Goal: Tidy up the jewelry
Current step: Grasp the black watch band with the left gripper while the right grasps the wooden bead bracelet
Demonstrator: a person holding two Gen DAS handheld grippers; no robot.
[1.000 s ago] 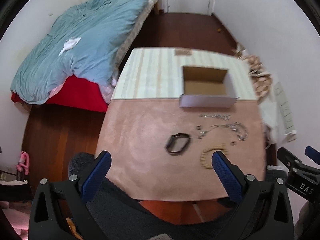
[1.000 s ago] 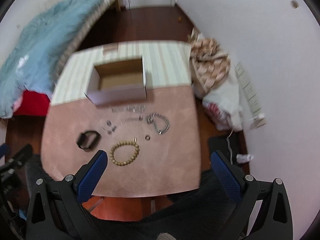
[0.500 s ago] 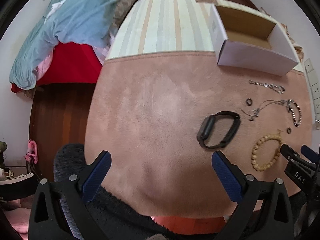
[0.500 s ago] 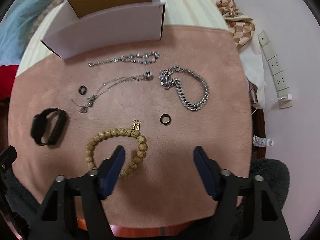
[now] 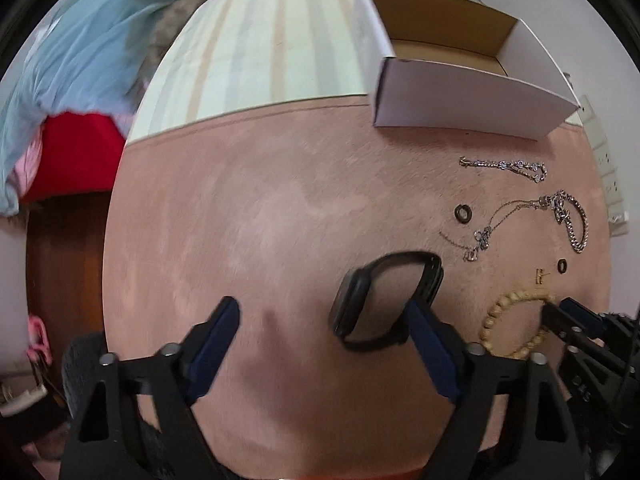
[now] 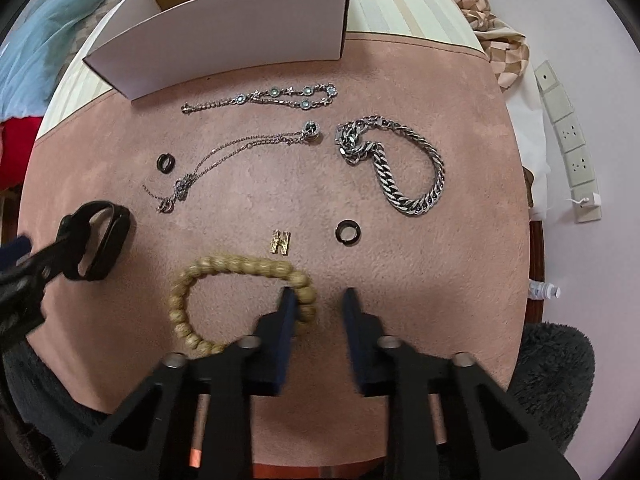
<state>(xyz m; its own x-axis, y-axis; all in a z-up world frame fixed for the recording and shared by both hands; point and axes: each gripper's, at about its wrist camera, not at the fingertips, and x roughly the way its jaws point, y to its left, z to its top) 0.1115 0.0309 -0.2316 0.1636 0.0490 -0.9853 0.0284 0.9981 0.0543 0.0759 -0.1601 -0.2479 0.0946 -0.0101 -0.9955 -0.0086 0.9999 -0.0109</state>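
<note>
right claw (image 6: 316,300) released, straddling the bead bracelet (image 6: 240,268); left claw (image 5: 324,320) released beside the black band (image 5: 384,300).

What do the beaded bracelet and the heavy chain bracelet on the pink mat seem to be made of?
Beaded bracelet: probably wood, with matte tan, faintly grained round beads.
Chain bracelet: probably steel or another silver-toned metal, its polished curb links glinting.

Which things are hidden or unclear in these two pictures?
- Box floor: both views, near wall hides most of it.
- Bead bracelet: right view, near part behind the right tongs; contact unclear.
- Black band: left view, blurred, one edge behind a left tongs finger.
</note>
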